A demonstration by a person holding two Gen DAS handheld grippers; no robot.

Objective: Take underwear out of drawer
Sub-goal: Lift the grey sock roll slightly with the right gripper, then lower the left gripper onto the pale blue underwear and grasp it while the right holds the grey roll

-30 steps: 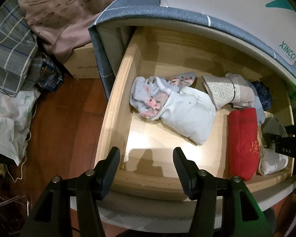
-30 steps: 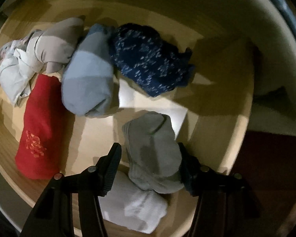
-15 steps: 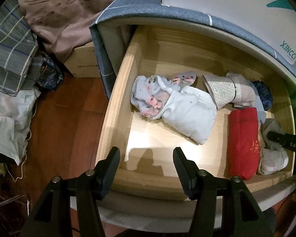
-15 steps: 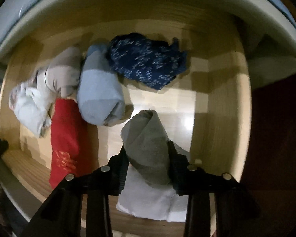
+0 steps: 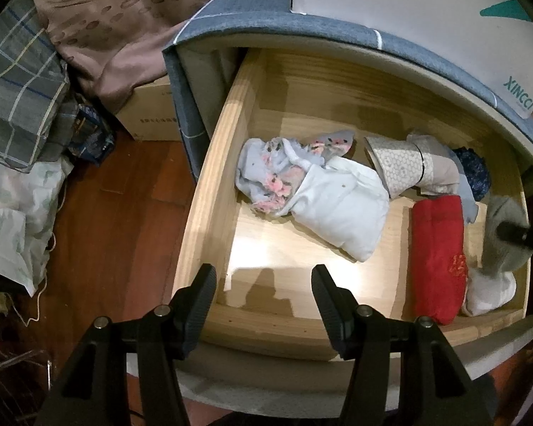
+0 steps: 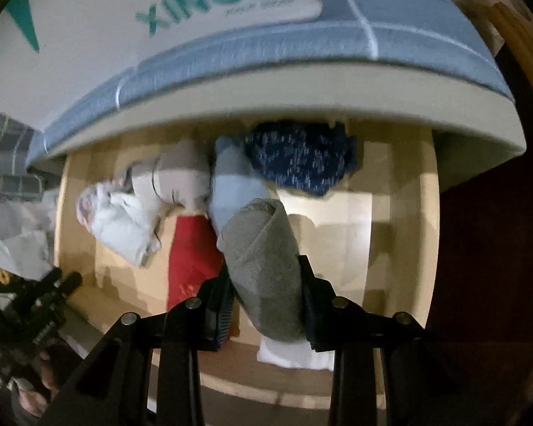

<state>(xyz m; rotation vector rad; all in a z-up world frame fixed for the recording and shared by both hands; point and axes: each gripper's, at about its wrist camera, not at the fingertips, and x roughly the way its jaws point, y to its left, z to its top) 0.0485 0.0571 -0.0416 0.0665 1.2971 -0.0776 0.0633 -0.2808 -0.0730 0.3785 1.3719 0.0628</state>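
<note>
Right gripper [image 6: 266, 298] jaws just closed, clamped on grey roll [image 6: 263, 262], above drawer [image 5: 209, 213] front-right corner. Left gripper [image 5: 263, 305] agape, empty, over drawer front. Risk: roll unfurls, sagging tail snags drawer wall.

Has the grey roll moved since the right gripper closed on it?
Yes. The grey roll has come up off the white bundle on the drawer floor, clamped in the right gripper, whose jaws have just been closing on it.

Dim room, glare on the drawer [image 5: 266, 259] floor, fisheye-bent edges, right view motion-blurred.
</note>
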